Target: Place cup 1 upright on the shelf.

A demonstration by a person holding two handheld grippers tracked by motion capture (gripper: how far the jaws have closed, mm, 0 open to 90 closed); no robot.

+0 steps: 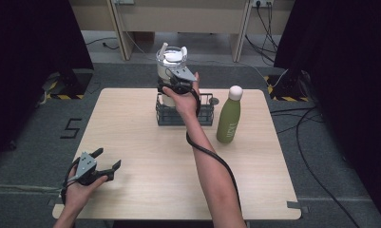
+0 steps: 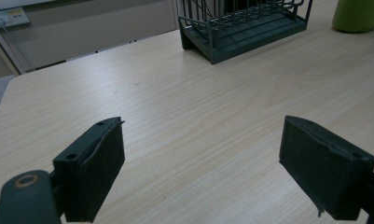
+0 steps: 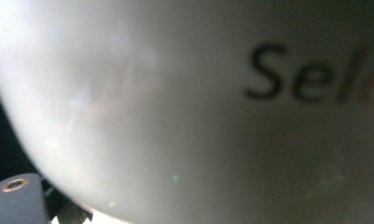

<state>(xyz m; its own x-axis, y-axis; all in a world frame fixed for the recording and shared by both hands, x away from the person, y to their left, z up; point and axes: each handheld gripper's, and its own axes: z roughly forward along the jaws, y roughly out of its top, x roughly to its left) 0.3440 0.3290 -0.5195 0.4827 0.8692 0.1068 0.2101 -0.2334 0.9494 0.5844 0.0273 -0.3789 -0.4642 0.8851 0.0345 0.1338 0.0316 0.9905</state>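
A white tumbler (image 1: 171,59) with a clear lid and a straw stands upright at the left end of a black wire basket (image 1: 204,116) at the back of the table. My right gripper (image 1: 171,85) is against its near side and appears shut on it; its jaws are hidden behind the hand. In the right gripper view the tumbler's white wall (image 3: 198,116), with dark lettering on it, lies right up against the camera. My left gripper (image 1: 108,158) rests near the front left corner, its jaws (image 2: 203,172) wide apart over bare wood with nothing between them.
A green bottle (image 1: 228,118) with a white cap stands upright just right of the basket. The light wooden table (image 1: 145,142) is bare between the two grippers. In the left gripper view the basket (image 2: 250,32) and the bottle's base (image 2: 359,16) lie far ahead.
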